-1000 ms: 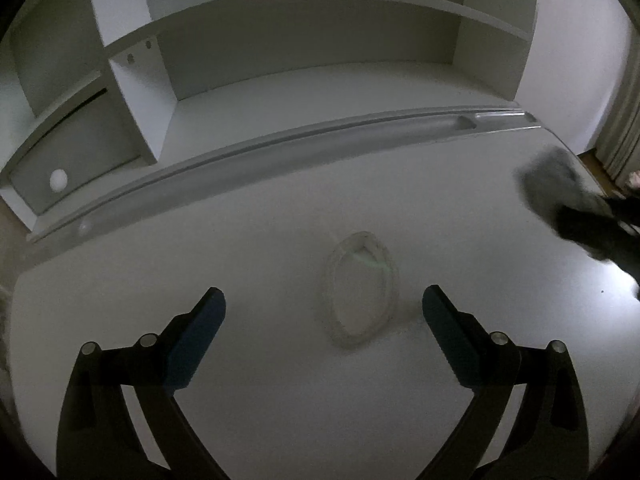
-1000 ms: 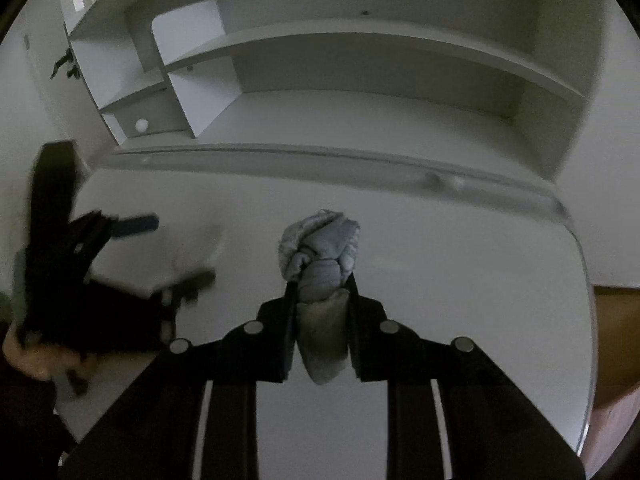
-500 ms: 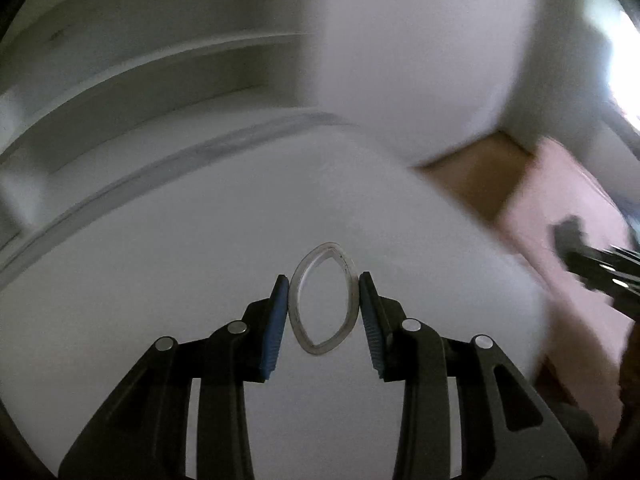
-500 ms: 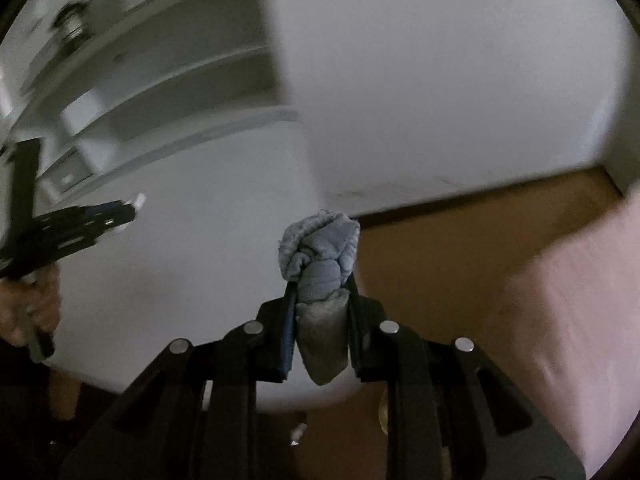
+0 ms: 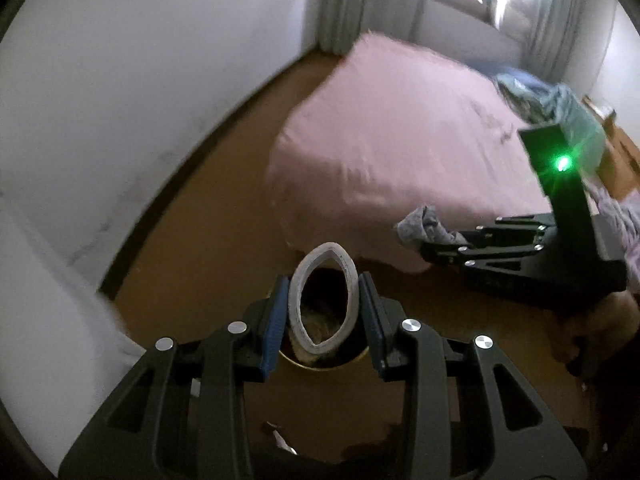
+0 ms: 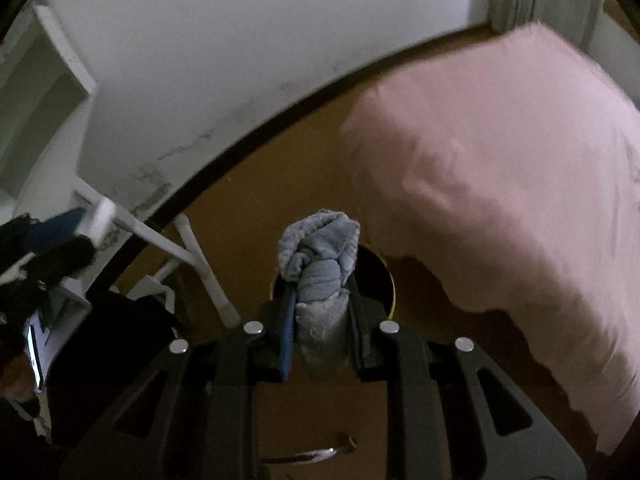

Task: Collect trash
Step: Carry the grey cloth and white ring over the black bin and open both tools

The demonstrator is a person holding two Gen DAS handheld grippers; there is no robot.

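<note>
My left gripper (image 5: 323,312) is shut on a squashed white ring (image 5: 297,304) and holds it above a round trash bin (image 5: 316,362) on the floor; the bin's dark inside shows through the ring. My right gripper (image 6: 322,312) is shut on a crumpled grey-blue rag (image 6: 320,256) and holds it over the bin's opening (image 6: 378,276). The right gripper with its rag (image 5: 424,226) also shows at the right of the left wrist view. The left gripper (image 6: 72,228) shows blurred at the left edge of the right wrist view.
A bed with a pink cover (image 5: 392,128) (image 6: 500,184) stands right of the bin on a brown floor (image 5: 208,232). A white wall (image 6: 240,40) runs behind. White desk legs (image 6: 192,256) and shelves (image 6: 36,72) are at the left.
Both grippers swung away from the white desk to the floor beside the bed. The left gripper closed on the ring and carried it over the bin. The right kept its rag.
</note>
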